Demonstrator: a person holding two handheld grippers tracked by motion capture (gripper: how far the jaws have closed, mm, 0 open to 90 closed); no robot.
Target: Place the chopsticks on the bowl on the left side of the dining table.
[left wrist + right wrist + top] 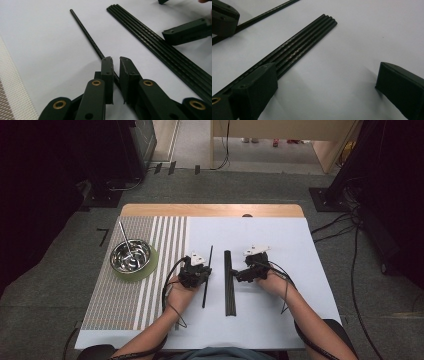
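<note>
One thin black rod is pinched between the jaws of your left gripper, which have closed down on it near its near end; the rest of the rod runs out ahead of the jaws across the white sheet. In the high view, that rod lies just to the right of your left gripper, pulled apart from the others. Gripping it low down like that probably gives you a long free length to steer, so I judge you are lifting it clear of the pack.

Four more rods sit tight side by side as a bundle, ends flush, which keeps them from rolling. Your right gripper stands wide open with nothing pressed between its jaws; its one jaw rests against the near part of the bundle, the other well off to the side on bare sheet. That looks like a steadying hold rather than a grab.

Off beyond your left gripper, a steel bowl with a thin rod leaning in it sits on a green coaster atop a striped mat.

No brand, label or writing can be read anywhere.
</note>
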